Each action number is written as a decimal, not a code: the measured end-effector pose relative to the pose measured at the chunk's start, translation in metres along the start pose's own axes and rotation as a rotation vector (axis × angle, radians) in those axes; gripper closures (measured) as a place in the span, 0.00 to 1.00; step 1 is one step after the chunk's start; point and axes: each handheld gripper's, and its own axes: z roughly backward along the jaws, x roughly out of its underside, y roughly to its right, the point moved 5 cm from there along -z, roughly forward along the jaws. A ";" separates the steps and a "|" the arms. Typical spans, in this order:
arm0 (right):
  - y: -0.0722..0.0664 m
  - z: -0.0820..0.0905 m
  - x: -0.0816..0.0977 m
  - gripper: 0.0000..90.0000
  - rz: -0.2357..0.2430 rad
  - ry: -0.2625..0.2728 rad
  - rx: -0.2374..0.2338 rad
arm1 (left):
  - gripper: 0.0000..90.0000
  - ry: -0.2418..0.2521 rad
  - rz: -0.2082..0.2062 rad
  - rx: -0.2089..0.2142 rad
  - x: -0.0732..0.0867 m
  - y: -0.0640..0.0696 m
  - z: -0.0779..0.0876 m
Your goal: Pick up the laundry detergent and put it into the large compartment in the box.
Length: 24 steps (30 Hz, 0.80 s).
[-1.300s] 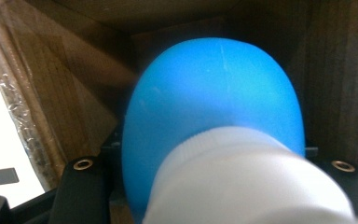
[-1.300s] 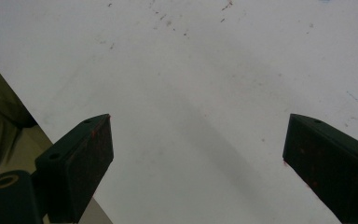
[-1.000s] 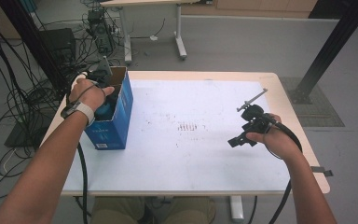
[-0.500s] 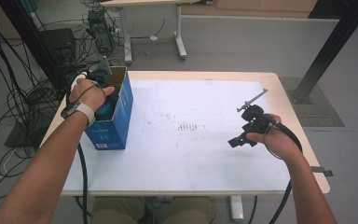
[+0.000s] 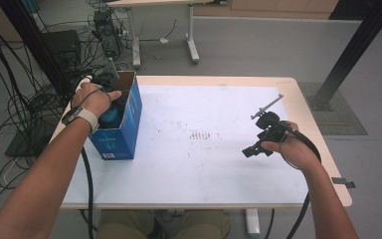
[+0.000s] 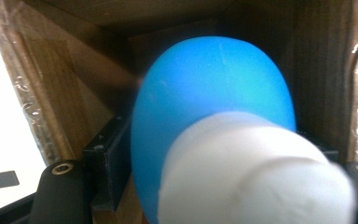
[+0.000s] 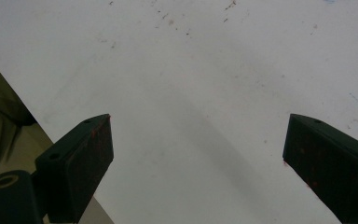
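An open blue cardboard box stands at the left end of the white table. My left gripper reaches down into it and is shut on a rounded blue object with a white end. The brown inner walls of the box surround the object. In the high view the blue object peeks out under the hand. My right gripper is open and holds nothing. It hovers over bare tabletop at the right.
Small reddish marks dot the table's middle. A tape scrap lies at the right edge. Cables and dark equipment crowd the floor on the left. Another desk's legs stand behind, and a black post stands at the right.
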 end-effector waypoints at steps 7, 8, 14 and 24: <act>-0.001 0.002 0.000 0.09 0.002 0.003 0.001 | 0.26 0.017 -0.007 -0.002 0.000 0.001 0.017; -0.001 0.002 0.000 0.09 0.002 0.004 0.002 | 0.23 0.022 -0.008 -0.004 0.000 0.002 0.019; -0.003 0.001 -0.001 0.09 0.006 0.002 0.002 | 0.17 0.024 -0.013 0.008 -0.001 0.001 0.029; -0.006 0.004 -0.003 0.09 0.007 0.002 0.011 | 0.15 0.059 -0.036 0.044 0.003 -0.001 0.047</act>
